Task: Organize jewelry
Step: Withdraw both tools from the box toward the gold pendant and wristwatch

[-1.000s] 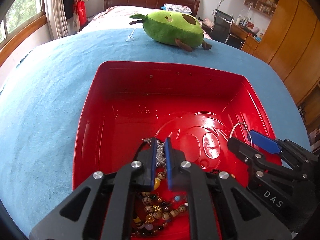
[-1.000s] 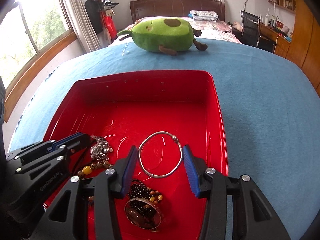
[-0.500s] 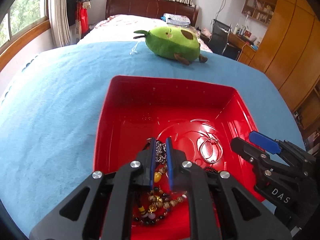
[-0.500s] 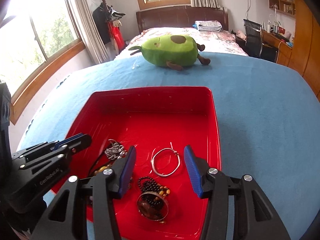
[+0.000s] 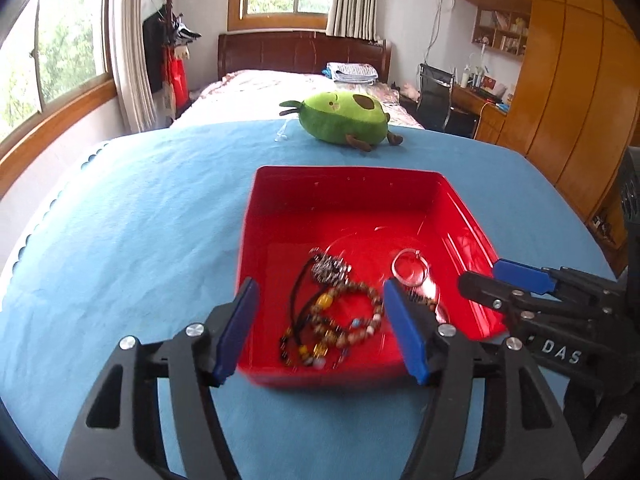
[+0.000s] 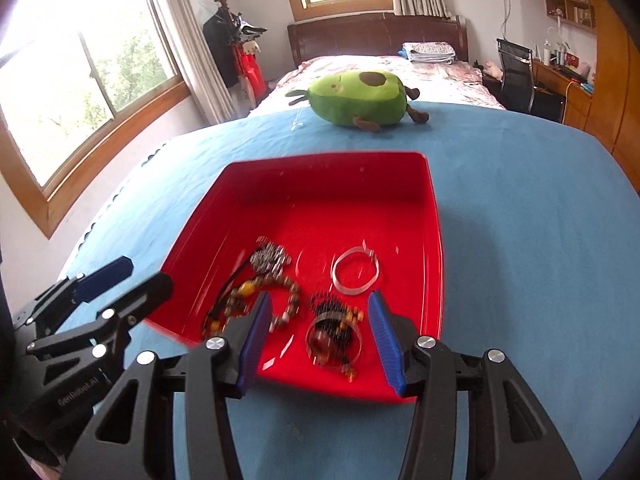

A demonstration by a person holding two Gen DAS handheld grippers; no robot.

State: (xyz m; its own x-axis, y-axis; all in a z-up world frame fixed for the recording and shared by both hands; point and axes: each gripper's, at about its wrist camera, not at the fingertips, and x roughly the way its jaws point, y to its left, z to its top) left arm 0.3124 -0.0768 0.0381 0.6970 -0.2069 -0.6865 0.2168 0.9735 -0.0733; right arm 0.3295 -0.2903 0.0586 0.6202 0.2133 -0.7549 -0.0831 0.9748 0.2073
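Note:
A red tray [image 5: 468,216] [image 6: 434,216] sits on the blue cloth. In it lie a silver pendant on a black cord [image 5: 330,268] [image 6: 270,258], beaded bracelets [image 5: 340,312] [image 6: 256,300], a silver bangle [image 5: 410,270] [image 6: 356,272] and a dark bead bracelet with a round charm [image 6: 334,330]. My left gripper [image 5: 320,328] is open and empty, raised over the tray's near edge. My right gripper [image 6: 318,334] is open and empty above the dark bracelet; it also shows in the left wrist view [image 5: 504,280].
A green avocado plush [image 5: 346,118] [image 6: 360,98] lies on the blue cloth [image 5: 120,220] beyond the tray, with a small clear item [image 5: 282,134] beside it. A bed, a chair and wooden cabinets stand behind.
My left gripper opened, let go of the silver pendant necklace, and pulled back and up. My right gripper also drew back from the tray, still open.

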